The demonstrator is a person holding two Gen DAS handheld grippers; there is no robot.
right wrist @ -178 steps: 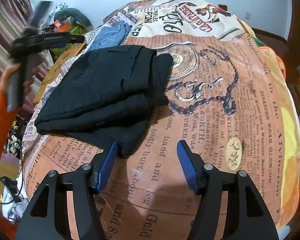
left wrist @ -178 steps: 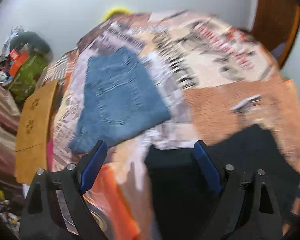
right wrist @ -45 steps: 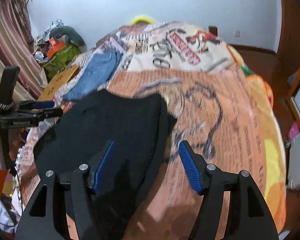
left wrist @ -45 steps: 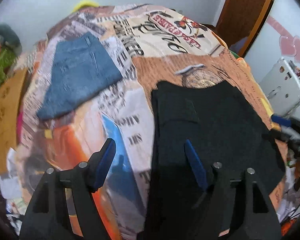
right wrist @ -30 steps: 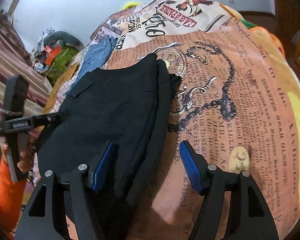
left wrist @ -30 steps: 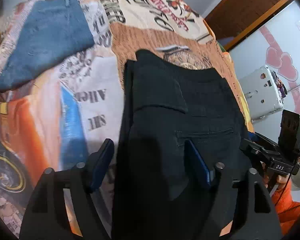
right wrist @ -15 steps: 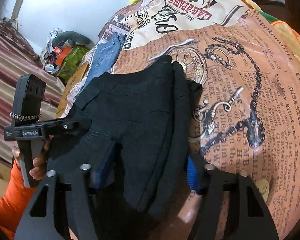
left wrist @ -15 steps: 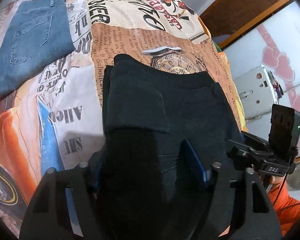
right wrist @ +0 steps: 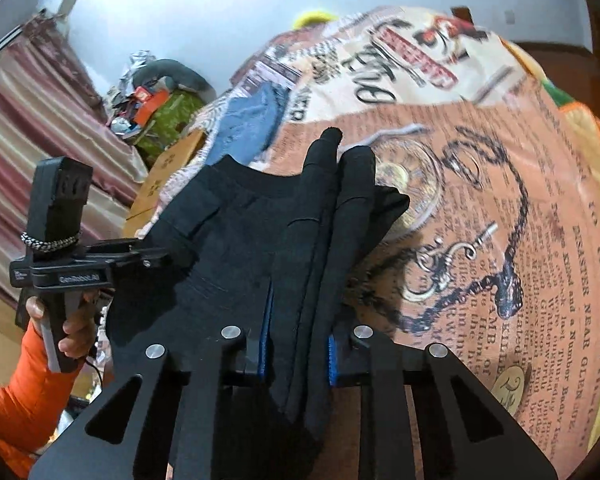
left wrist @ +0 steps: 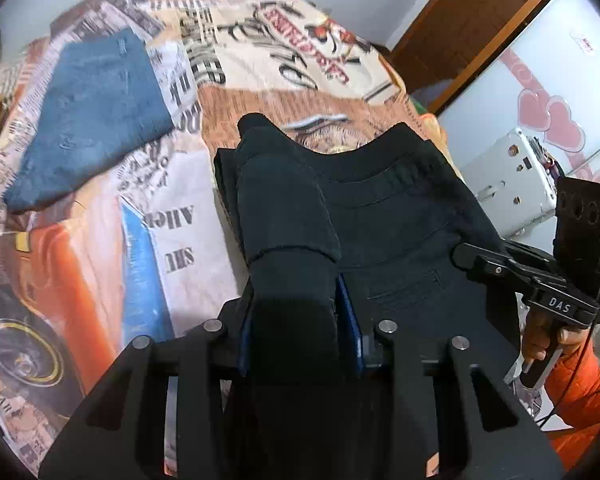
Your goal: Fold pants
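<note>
The folded black pants [left wrist: 384,208] lie on the printed bedspread [left wrist: 156,240], their near edge raised. My left gripper [left wrist: 298,320] is shut on the left near corner of the pants, thick folded cloth bunched between its blue pads. My right gripper [right wrist: 298,344] is shut on the right near corner of the pants [right wrist: 236,236], several cloth layers between its pads. The right gripper [left wrist: 540,280] also shows in the left wrist view, and the left gripper [right wrist: 80,272] shows at the left of the right wrist view.
Folded blue jeans [left wrist: 88,120] lie on the bed at the far left. A cardboard box [right wrist: 160,184] and a pile of clutter [right wrist: 156,104] stand beyond the bed's left side. A white device [left wrist: 512,184] and a wooden door [left wrist: 460,32] are on the right.
Both grippers moved in over the near edge of the black pants and closed on its two corners. The pants' near edge has lifted and bunched.
</note>
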